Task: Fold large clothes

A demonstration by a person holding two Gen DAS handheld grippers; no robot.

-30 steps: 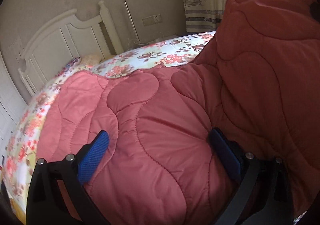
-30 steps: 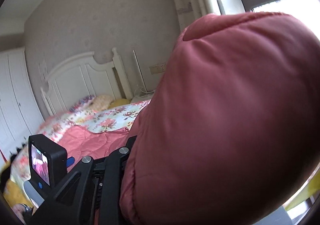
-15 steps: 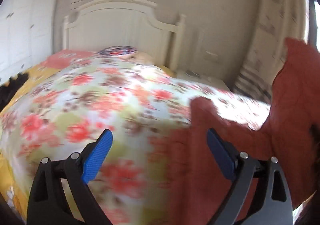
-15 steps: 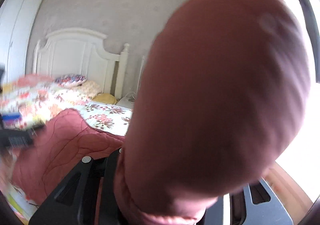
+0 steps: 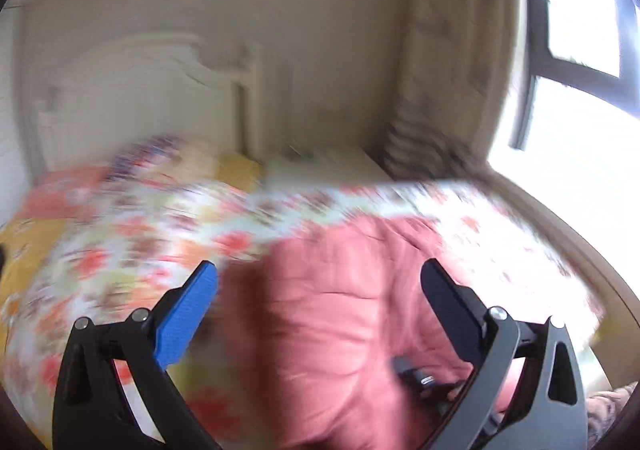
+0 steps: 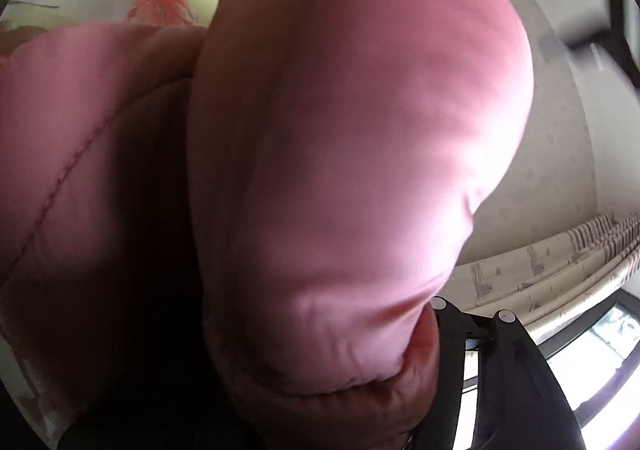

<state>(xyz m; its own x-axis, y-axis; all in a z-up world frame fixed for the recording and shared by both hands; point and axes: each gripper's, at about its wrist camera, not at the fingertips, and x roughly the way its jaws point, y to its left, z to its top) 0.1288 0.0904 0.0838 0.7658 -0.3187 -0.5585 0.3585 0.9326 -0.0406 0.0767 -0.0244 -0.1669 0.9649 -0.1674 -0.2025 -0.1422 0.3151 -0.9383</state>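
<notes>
Folding stands partly done. Pink quilted coat (image 5: 340, 314) lies on the flowered bed (image 5: 120, 250), one thick part gathered in the right tongs (image 6: 400, 366), whose jaws have just been opening; left tongs (image 5: 316, 290) gape wide, empty. Laying over and squaring remain.

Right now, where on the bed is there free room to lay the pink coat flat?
Free: floral bedspread left of the pink coat, up to the pillows. Narrower strip on its right, by the bed edge. Crowded: the coat's own patch.
</notes>
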